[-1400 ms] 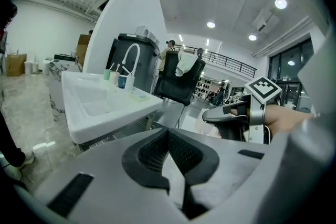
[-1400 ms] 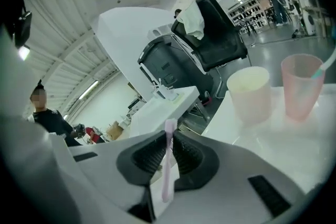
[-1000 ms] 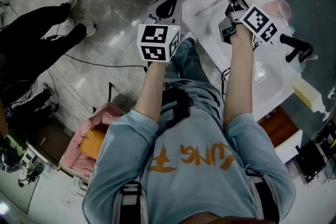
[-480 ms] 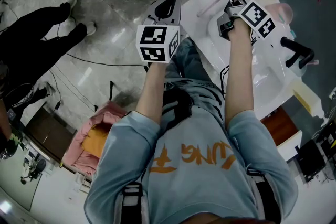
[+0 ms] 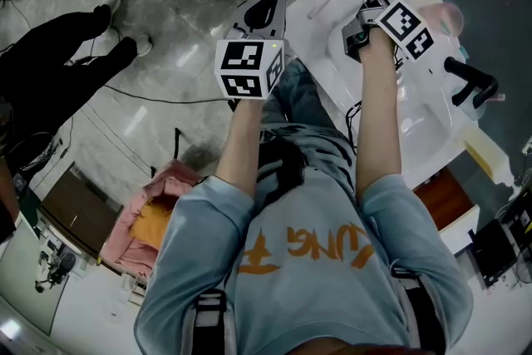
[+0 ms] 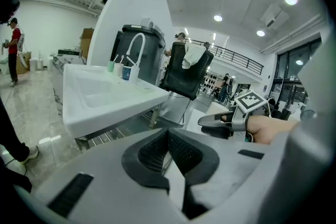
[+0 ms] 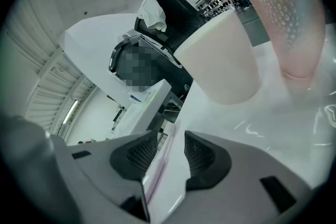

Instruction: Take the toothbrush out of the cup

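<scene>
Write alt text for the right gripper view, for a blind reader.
The right gripper has just opened its jaws around a pale pink toothbrush lying on the white sink top. Ahead stand a cream cup and a translucent pink cup.

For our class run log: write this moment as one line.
right gripper: jaws just opened, toothbrush between, unpressed | toothbrush: lying flat on sink | left gripper: shut, empty

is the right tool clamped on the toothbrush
No: the right tool has just been opening its jaws, which stand clear of the toothbrush lying between them.
</scene>
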Motion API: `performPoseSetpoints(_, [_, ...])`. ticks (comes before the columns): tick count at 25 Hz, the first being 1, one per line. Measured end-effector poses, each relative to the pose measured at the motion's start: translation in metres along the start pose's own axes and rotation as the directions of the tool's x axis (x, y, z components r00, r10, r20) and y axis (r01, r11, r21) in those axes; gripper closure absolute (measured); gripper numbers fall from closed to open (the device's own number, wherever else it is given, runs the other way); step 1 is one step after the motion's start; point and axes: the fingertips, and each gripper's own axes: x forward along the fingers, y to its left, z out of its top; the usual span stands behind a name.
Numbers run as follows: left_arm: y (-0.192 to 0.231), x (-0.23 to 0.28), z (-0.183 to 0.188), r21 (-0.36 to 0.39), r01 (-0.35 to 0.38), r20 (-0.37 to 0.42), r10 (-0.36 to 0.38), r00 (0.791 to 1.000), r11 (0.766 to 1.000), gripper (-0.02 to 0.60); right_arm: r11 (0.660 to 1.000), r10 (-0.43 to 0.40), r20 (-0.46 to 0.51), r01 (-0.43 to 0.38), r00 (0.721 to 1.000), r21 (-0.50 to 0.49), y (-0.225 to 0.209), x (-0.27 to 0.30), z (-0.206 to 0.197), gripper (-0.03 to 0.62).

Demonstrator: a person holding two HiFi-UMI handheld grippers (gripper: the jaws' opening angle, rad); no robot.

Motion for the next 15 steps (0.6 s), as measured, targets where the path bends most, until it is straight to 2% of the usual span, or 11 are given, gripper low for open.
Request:
performPoseSetpoints(5, [-0.006, 0.000, 0.002, 0.009, 0.015, 0.002, -0.015, 1.000, 1.000, 0.561, 1.000, -0.008, 0.017, 0.008, 1.000, 0.001, -0.001, -0.008, 0.001, 0.433])
performPoseSetpoints(10, [-0.019, -0.001, 0.005, 0.028, 0.044, 0.007, -0.044, 0.999, 0.999, 0.561, 0.999, 0.028, 0.049, -0.027, 0.998, -0.018, 0.007, -0.025, 0.004, 0.440])
performPoseSetpoints(12, [-0.025, -0.001, 0.007, 0.039, 0.060, 0.010, -0.060, 0.998, 0.997, 0.561, 0.998, 0.052, 0.066, -0.050, 0.996, -0.034, 0.013, -0.032, 0.007, 0.460])
performPoseSetpoints(15, [-0.033, -0.002, 0.010, 0.052, 0.081, 0.014, -0.082, 0.997, 0.995, 0.561, 0.992, 0.100, 0.093, -0.093, 0.991, -0.082, 0.024, -0.046, 0.010, 0.536])
